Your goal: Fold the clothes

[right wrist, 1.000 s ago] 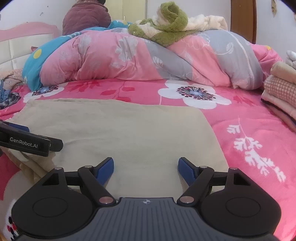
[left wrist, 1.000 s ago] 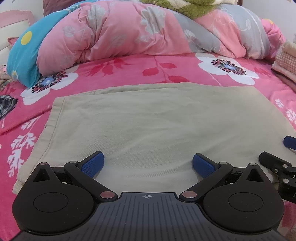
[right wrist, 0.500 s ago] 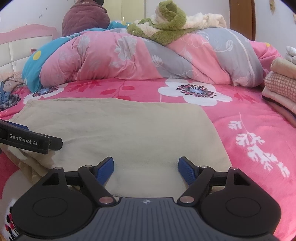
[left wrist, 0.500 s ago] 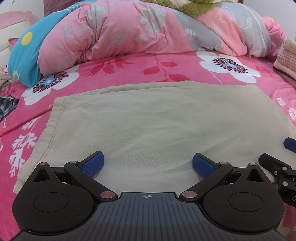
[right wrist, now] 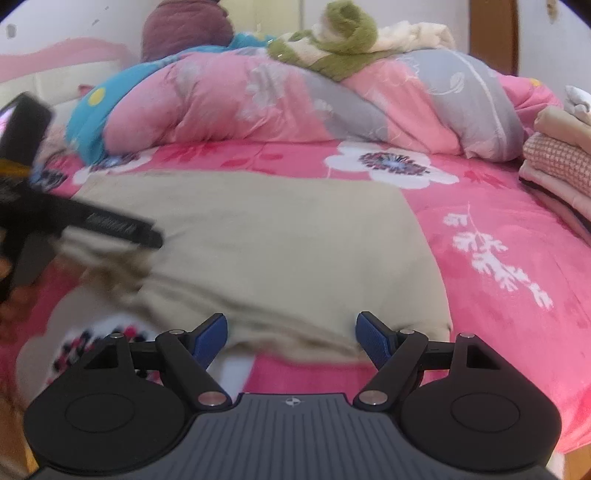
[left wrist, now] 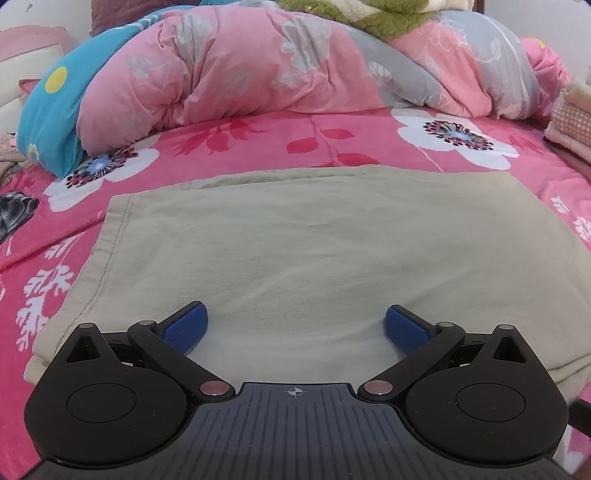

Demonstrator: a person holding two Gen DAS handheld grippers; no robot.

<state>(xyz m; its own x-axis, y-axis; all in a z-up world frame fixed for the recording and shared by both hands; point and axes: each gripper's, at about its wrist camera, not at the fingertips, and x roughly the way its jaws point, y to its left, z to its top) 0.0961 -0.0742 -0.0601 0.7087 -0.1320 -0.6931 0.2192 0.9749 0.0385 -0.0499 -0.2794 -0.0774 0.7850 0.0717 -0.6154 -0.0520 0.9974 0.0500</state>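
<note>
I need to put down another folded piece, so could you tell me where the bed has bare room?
Bare sheet lies between the beige garment and the folded stack. Crowded behind: the quilt.

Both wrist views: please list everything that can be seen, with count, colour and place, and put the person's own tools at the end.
beige garment: one, beige, spread flat on the bed in front of both grippers.
bedsheet: one, bright pink with white flowers, under the garment.
quilt: one, pink, grey and blue, bunched behind the garment.
green and cream blanket: one, on top of the quilt.
maroon bundle: one, behind the quilt, at left.
folded stack: one pile, beige and checked pink, at the bed's right edge.
headboard: one, pink and cream, far left.
left gripper: one, black with blue pads, open above the garment's near part.
right gripper: one, same colours, open at the garment's near edge.
</note>
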